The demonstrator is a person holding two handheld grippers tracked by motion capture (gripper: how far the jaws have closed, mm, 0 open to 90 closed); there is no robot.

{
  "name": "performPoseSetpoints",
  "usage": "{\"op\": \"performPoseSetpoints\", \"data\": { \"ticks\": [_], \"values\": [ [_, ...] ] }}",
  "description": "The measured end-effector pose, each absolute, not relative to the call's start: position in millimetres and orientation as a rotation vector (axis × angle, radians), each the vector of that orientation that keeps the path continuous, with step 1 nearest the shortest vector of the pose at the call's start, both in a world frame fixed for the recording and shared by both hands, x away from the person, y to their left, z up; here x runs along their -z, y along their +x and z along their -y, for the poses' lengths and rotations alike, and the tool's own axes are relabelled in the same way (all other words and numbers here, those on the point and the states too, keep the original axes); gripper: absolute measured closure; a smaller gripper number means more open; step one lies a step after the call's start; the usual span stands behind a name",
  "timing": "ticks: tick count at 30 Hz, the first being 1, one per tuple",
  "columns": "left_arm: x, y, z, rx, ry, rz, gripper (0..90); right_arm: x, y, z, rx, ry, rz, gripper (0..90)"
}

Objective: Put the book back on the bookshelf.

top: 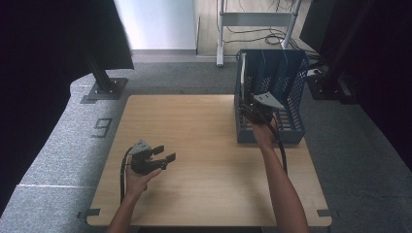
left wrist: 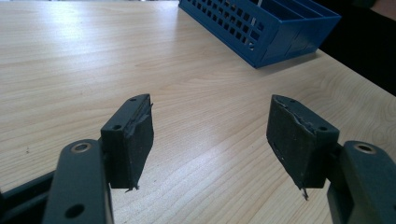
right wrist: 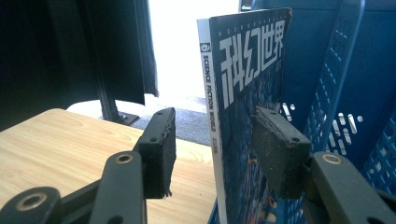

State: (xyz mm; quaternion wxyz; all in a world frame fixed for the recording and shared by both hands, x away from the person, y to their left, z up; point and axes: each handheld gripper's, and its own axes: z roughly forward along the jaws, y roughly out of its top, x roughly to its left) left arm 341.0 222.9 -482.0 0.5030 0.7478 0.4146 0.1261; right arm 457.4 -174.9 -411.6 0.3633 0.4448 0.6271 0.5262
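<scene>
**While Tongs Release: Tip Hazard**

Desk (top: pixel 194 145) carries the rack (top: pixel 291 87); the magazine (right wrist: pixel 243 93) stands upright at its left wall. Right tongs (right wrist: pixel 212 140) straddle it, ungripped. Left tongs (left wrist: pixel 210 135) gape empty. Snagging the cover could topple it.

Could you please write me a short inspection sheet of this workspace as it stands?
Surface: light wooden table, bare apart from the rack.
Job's things: magazine standing upright in the blue file rack at the table's far right corner.
Clutter: nothing seen.
Grippers: left gripper open, nothing between its jaws, held above the table; right gripper at the rack, jaws either side of the magazine, with a gap at the left pad.
Cables: black cable along the right forearm; loose cables on the floor behind.
Surroundings: grey carpet, dark curtains, metal stand.
</scene>
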Motion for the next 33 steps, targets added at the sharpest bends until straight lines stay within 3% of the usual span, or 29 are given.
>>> {"op": "performPoseSetpoints", "data": {
  "ticks": [33],
  "values": [
    [489.9,341.2,-221.1,-0.290,1.837,-1.016,32.1,453.8,360.9,190.2,-1.433,1.046,-1.758,48.8]
  ]
}}
